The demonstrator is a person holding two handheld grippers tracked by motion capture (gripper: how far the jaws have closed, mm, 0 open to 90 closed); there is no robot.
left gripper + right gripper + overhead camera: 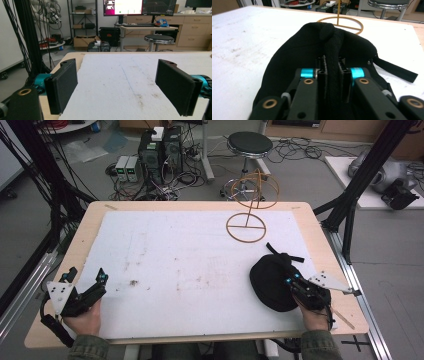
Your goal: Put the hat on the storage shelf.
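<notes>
The table (60,270) carries a stained white mat (190,265). A wire stand (248,207) rises at the far right of the mat. A black cap (270,280) lies near the right front edge. The right gripper (333,75) pinches a raised fold of the cap. The left gripper (90,287) hovers spread and empty at the left front. Risk: the soft fold could slip free if lifted, and the loose strap (394,68) could snag the stand.

Olive sleeves (90,349); black tools (85,295), teal joints, grey plates
</notes>
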